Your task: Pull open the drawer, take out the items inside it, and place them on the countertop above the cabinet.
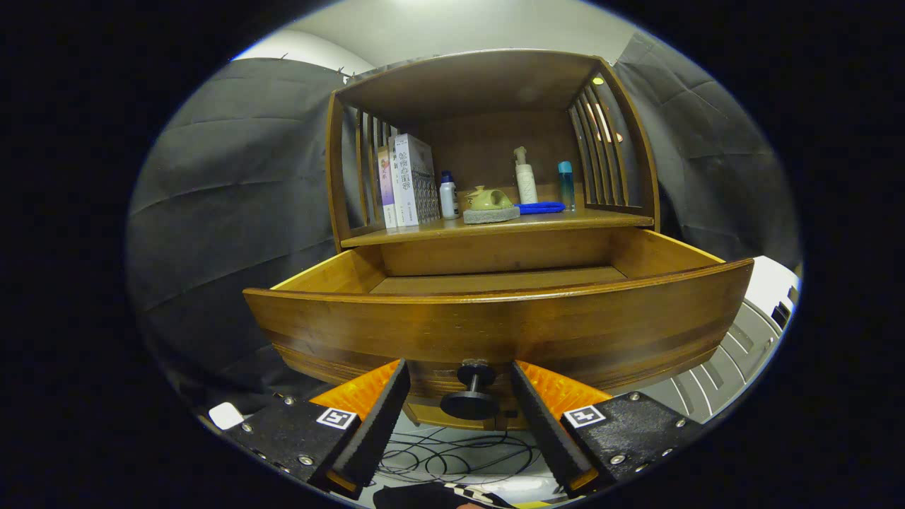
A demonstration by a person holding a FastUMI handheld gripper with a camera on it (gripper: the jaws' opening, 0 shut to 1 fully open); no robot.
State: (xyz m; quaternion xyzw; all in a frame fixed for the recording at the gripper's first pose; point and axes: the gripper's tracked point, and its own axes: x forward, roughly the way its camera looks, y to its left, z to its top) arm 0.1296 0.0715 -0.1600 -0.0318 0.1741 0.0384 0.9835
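The wooden drawer (495,322) stands pulled out of the cabinet, and the part of its floor that I see is bare wood. Its dark round knob (472,396) sits between my two fingers, with a gap on each side. My gripper (461,378) is open, its fingertips close to the drawer front and not pressing on the knob. Above the drawer is the countertop (565,220), a shelf under a wooden hutch. The drawer's near inside is hidden by its front panel.
On the countertop stand books (406,180), a small white bottle (447,196), a green teapot on a grey pad (489,203), a blue item (541,207), a white pump bottle (525,177) and a blue bottle (566,182). Cables (452,456) lie on the floor below.
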